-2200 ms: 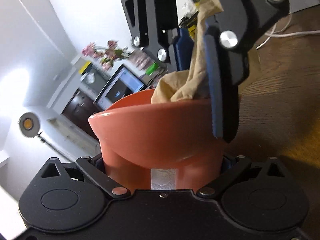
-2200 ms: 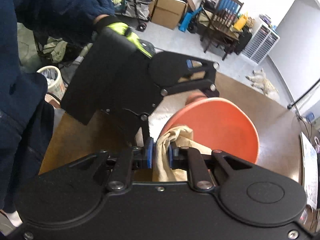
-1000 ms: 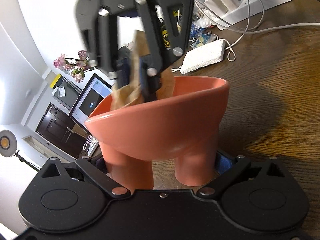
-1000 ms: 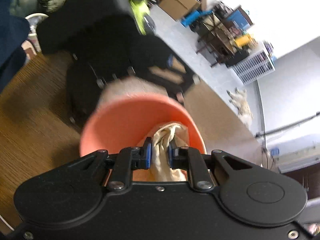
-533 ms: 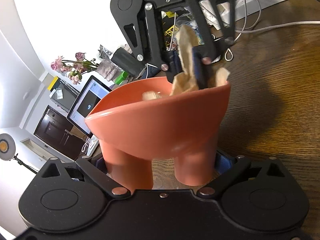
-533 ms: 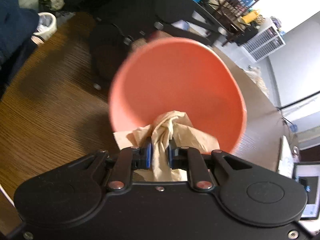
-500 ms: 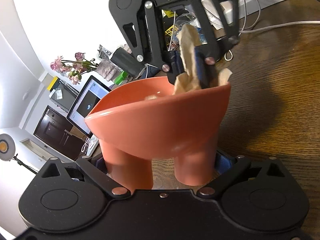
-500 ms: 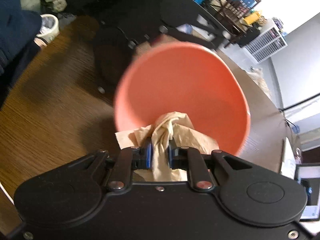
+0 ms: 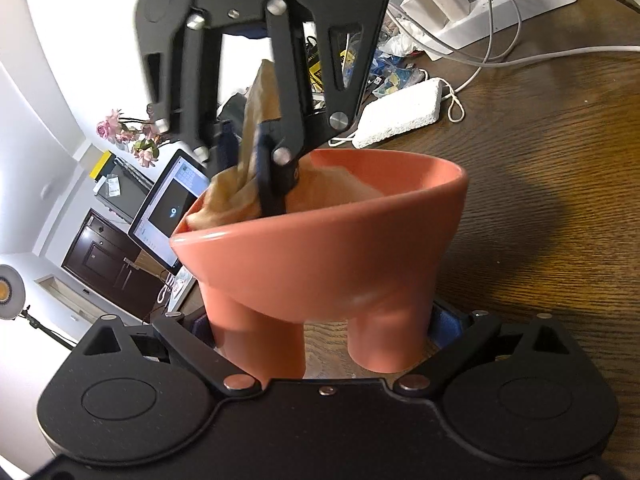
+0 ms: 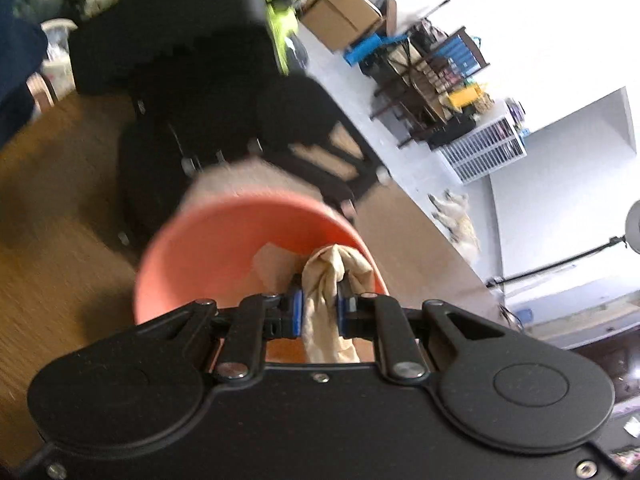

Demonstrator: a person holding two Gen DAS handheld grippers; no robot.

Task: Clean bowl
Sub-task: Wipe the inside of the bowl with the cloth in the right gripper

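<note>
Right tongs (image 10: 319,309), clamped on tan cloth (image 10: 326,280), have swept to the bowl's (image 9: 320,240) opposite wall; left tongs (image 9: 320,334) grip its legs. Wiping mid-course.

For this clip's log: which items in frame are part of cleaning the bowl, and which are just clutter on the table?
In use:
- orange bowl, legs clamped by the left gripper
- tan cloth, pinched by the right gripper, inside the bowl

Lying about:
- white pumice-like block
- power strip and white cables
- laptop
- pink flowers
</note>
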